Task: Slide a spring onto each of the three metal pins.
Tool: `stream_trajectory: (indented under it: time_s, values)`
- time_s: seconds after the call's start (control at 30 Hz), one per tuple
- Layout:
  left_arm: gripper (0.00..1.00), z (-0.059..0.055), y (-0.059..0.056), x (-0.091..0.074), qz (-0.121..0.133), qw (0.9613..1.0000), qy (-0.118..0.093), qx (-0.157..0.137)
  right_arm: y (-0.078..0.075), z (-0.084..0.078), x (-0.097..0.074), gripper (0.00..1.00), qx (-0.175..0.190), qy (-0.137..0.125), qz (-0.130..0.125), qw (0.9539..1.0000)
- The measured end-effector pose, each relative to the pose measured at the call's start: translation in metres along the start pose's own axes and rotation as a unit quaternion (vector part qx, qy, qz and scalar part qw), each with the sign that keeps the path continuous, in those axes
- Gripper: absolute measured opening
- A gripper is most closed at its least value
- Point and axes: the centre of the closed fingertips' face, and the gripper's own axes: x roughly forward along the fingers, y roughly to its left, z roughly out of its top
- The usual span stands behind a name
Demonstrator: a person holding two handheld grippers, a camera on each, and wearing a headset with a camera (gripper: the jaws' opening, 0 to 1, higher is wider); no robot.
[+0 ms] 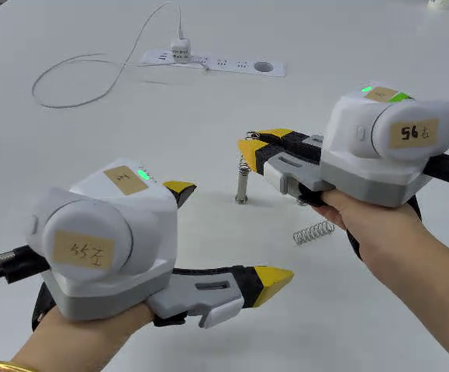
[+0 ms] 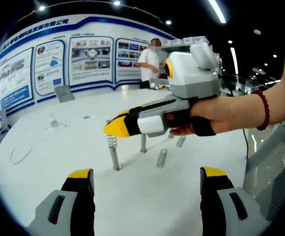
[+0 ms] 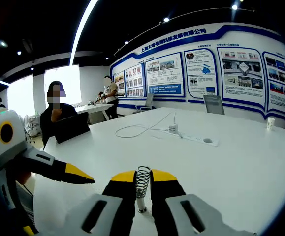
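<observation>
My right gripper (image 1: 249, 142) is shut on a spring (image 3: 142, 181) that sits over the top of an upright metal pin (image 1: 242, 184). In the left gripper view the same spring (image 2: 112, 142) hangs just under the right gripper's yellow tip (image 2: 116, 129), around the upper part of that pin (image 2: 115, 158). A second pin (image 2: 143, 142) stands behind it, with two short metal pieces (image 2: 161, 157) beside it. A loose spring (image 1: 314, 231) lies on the table below my right hand. My left gripper (image 1: 228, 232) is open and holds nothing, nearer to me than the pins.
On the far side of the white table (image 1: 340, 46) lie a white power strip (image 1: 216, 62) with a plug in it and a looping cable (image 1: 77, 77). A person (image 3: 58, 115) sits at the table's far end; another (image 2: 149, 64) stands beyond it.
</observation>
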Motion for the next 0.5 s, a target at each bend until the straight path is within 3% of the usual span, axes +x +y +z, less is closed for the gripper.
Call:
stream_trajectory:
  time_s: [0.5]
  values:
    - [0.94,-0.002,-0.001,-0.001,-0.001,1.0000,0.006,0.002,0.001,-0.014,0.007,0.12,-0.038,0.021,-0.004,0.9990]
